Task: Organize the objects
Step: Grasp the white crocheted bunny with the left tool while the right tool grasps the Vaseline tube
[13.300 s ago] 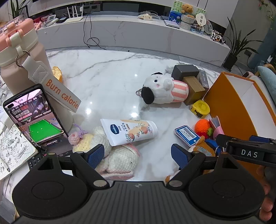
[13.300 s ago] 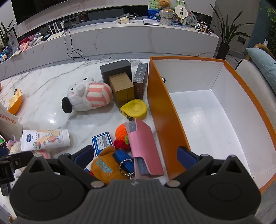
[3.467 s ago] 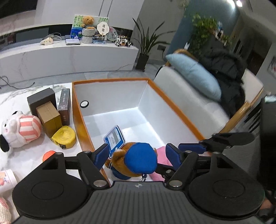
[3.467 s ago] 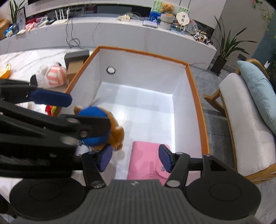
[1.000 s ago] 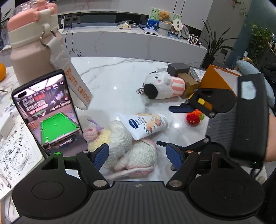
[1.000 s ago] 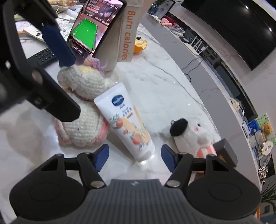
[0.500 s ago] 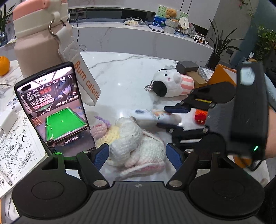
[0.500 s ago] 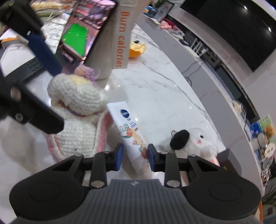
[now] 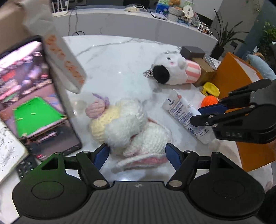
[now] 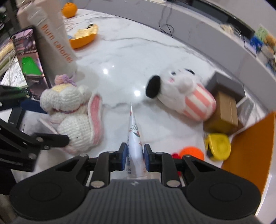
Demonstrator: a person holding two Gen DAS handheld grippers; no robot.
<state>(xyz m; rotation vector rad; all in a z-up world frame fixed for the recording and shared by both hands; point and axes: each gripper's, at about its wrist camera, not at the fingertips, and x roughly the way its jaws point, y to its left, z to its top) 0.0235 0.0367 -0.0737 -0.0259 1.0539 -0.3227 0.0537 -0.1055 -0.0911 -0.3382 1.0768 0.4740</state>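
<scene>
The lotion tube (image 10: 134,137), lying flat on the marble table (image 10: 120,56) a second ago, is now pinched between the just-closed pads of the right gripper (image 10: 135,159) and lifted clear, tail end forward. That leaves it ready for the orange box (image 9: 231,75). The left gripper (image 9: 137,156) hangs wide open around the crochet bunny (image 9: 127,127), probably next.

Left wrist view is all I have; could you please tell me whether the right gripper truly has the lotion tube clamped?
Observer: Yes; the right gripper has just been closing its jaws, and both blue pads press the sides of the lotion tube.
Operator: Thank you; is anything hidden behind the tall bottle?
Observer: A whole orange sits on the marble table beyond it.
</scene>
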